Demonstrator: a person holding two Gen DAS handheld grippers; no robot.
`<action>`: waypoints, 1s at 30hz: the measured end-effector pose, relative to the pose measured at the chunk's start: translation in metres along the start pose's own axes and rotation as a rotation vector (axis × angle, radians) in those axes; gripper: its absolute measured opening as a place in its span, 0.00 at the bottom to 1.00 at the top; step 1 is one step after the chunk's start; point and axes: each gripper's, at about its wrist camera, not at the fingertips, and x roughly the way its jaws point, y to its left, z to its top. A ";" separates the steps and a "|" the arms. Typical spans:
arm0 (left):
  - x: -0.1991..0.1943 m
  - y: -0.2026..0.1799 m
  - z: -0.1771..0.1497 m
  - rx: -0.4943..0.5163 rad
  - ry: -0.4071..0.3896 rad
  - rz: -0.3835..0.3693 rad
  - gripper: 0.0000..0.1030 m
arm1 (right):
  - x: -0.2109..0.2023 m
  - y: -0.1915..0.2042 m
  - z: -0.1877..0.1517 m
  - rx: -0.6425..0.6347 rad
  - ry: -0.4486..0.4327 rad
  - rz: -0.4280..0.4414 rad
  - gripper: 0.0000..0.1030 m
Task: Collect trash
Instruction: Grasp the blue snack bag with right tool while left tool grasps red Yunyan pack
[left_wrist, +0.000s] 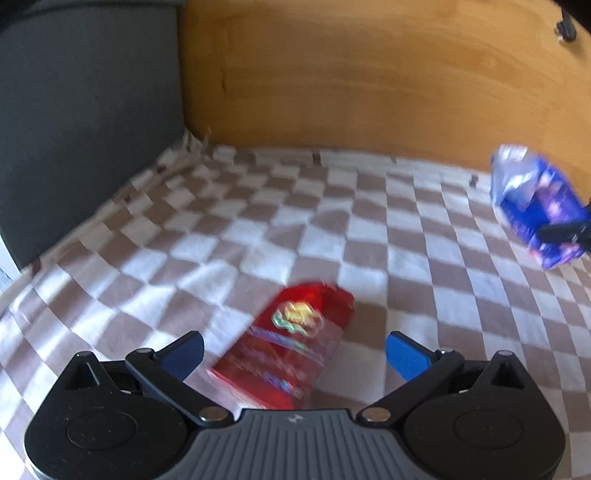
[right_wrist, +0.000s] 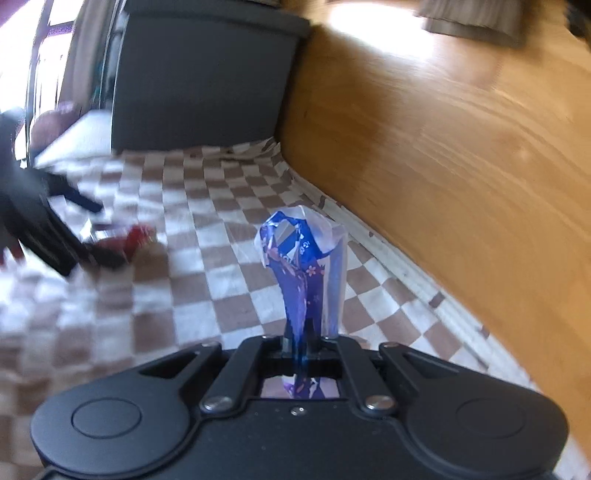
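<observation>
Between the spread jaws of the left claw (left_wrist: 294, 354), just ahead, a red wrapper (left_wrist: 295, 343) is seen lying flat on the checkered blanket (left_wrist: 258, 229), not yet touched. Blue wrapper (right_wrist: 303, 266) is pinched in the pressed-together right claw (right_wrist: 301, 339), held clear of the blanket, well off to the left claw's right. Step judged: second pickup, first secured. Next needed: left claw lowered over the red wrapper, jaws closed on its near end. Beyond, a wooden panel (left_wrist: 369, 81) is seen.
</observation>
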 end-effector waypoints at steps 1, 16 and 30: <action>-0.001 -0.002 -0.002 -0.005 0.011 -0.011 1.00 | -0.005 -0.003 0.001 0.029 -0.001 0.018 0.02; 0.005 -0.023 -0.002 -0.305 0.035 0.137 0.88 | -0.033 -0.003 -0.006 0.264 0.028 0.172 0.02; -0.024 -0.044 -0.010 -0.239 -0.008 0.244 0.54 | -0.024 0.016 -0.016 0.314 0.058 0.153 0.02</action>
